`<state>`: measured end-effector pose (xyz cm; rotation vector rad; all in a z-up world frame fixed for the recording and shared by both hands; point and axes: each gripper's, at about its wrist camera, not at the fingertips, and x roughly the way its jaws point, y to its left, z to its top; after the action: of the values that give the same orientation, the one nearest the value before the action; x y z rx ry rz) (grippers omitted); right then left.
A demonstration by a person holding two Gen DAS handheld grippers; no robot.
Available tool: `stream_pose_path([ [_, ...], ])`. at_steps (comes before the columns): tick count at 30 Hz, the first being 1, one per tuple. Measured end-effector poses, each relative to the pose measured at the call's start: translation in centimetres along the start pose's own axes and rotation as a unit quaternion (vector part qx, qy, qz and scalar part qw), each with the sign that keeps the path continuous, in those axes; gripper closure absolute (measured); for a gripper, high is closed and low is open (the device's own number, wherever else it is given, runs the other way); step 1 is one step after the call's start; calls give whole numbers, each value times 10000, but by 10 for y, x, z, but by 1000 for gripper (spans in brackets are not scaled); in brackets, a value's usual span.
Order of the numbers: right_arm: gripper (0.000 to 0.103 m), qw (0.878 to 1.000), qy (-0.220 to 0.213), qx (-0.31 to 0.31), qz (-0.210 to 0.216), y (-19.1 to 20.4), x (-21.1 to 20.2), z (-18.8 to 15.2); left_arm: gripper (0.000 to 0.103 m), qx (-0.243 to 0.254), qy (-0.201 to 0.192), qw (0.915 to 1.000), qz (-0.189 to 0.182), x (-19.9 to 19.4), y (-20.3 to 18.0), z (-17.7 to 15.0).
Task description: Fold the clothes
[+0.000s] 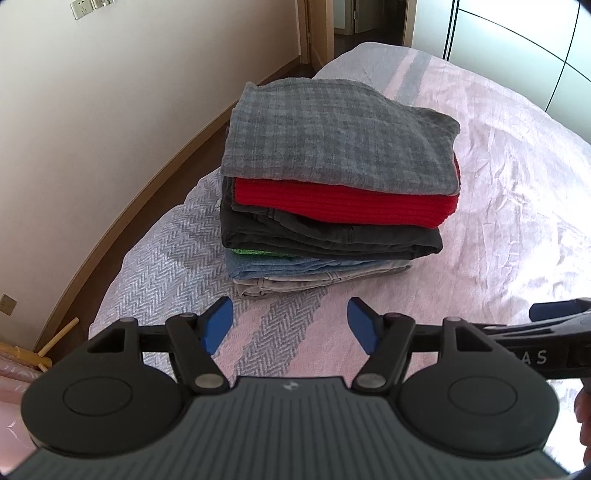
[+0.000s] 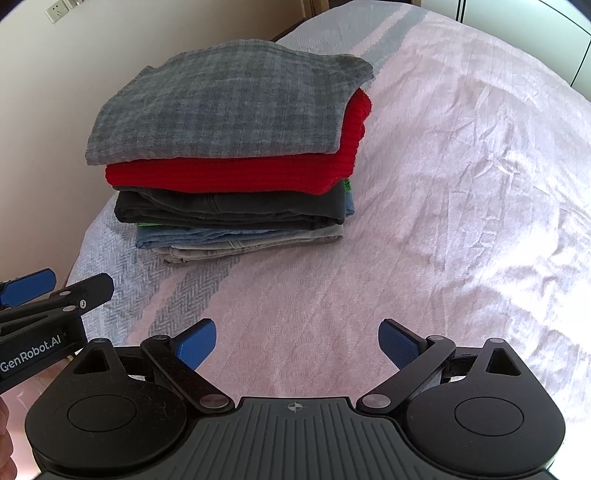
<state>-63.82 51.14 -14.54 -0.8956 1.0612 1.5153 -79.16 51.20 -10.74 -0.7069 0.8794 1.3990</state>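
A stack of folded clothes (image 1: 332, 177) sits on the bed. On top is a grey checked garment (image 1: 332, 129), then a red knit (image 1: 347, 205), a dark grey piece (image 1: 332, 236), a green sliver, light blue denim (image 1: 295, 267) and a pale grey piece at the bottom. The stack also shows in the right wrist view (image 2: 236, 147). My left gripper (image 1: 290, 325) is open and empty, just in front of the stack. My right gripper (image 2: 297, 343) is open and empty, in front of the stack and to its right. Each gripper shows at the edge of the other's view.
The bed cover (image 2: 443, 184) is pale pink with grey herringbone stripes and spreads wide to the right. A beige wall (image 1: 92, 110) with a wooden skirting runs close along the bed's left side. A doorway (image 1: 362, 18) and wardrobe doors (image 1: 517, 44) stand at the back.
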Motion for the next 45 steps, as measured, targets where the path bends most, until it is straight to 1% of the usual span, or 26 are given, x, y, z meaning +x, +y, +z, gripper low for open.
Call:
stream_pose_path([
  [5,6,10000,56,20,-16,1,5,3,38,8,27,10000,-42,4,2,2],
  [23,6,9997,225,75,-101,9,24,7,38,-81,327,9991,-255,31,12,2],
  [45,6,9987,427,122,-256,21,52,22,38,-49,519,9983,-245,63,29,12],
])
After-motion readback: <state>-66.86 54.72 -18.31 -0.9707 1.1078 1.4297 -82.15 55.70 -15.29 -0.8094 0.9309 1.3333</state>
